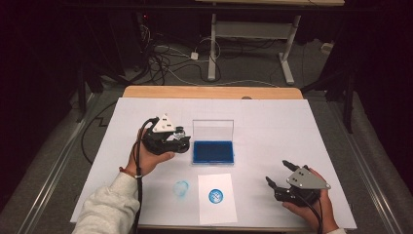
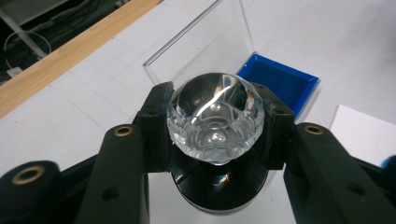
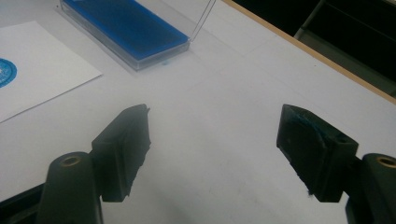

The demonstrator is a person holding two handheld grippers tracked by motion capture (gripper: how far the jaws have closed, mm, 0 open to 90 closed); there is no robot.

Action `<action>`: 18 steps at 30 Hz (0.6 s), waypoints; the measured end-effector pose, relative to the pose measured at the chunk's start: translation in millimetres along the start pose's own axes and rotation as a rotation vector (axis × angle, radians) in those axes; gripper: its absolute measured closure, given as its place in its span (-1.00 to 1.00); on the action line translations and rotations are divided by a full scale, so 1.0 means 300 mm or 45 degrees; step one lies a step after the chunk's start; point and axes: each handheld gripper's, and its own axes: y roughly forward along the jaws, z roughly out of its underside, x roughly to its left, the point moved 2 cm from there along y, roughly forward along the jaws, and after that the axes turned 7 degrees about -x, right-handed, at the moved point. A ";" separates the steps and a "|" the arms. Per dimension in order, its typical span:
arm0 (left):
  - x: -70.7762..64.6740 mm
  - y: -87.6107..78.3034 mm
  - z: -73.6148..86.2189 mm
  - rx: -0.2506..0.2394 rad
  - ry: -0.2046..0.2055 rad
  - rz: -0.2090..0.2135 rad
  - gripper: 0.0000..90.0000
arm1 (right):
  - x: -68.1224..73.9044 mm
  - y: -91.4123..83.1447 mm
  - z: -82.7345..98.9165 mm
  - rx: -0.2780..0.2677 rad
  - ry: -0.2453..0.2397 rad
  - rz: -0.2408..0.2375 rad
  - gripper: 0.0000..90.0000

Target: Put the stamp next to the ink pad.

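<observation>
Room: dark around the lit white table (image 1: 292,126).
High view: soft, grainy.
Glare: highlights on the clear knob (image 2: 215,116).
Foreground jaws: slightly blurred.

Left gripper (image 2: 215,135) clamps clear-knobbed stamp (image 2: 215,116), blue ink pad (image 2: 280,84) beyond.

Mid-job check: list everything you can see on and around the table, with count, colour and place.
stamp: one, clear faceted knob on a black base, clamped in the left gripper
ink pad: one, blue, in a clear case with its lid raised, table centre
paper sheet: one, white with a round blue print, near edge
blue smudge: one, on the table cover left of the sheet
table: one, white cover, wooden far edge
left gripper: black, left of the ink pad
right gripper: black, jaws apart, near right
</observation>
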 end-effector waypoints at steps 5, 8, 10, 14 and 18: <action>0.021 0.039 0.027 0.046 -0.013 -0.008 0.20 | 0.004 0.001 -0.005 -0.009 0.003 -0.003 -0.42; 0.035 0.063 0.049 0.073 -0.029 -0.006 0.20 | 0.006 0.006 -0.001 0.001 -0.006 -0.010 -0.42; 0.043 0.078 0.064 0.089 -0.036 -0.007 0.20 | 0.008 0.005 0.000 0.003 -0.004 -0.011 -0.42; 0.059 0.103 0.088 0.105 -0.062 -0.011 0.20 | 0.008 0.004 0.001 0.004 -0.002 -0.013 -0.42; 0.065 0.121 0.097 0.118 -0.071 -0.016 0.20 | 0.009 0.005 0.001 0.007 0.001 -0.014 -0.42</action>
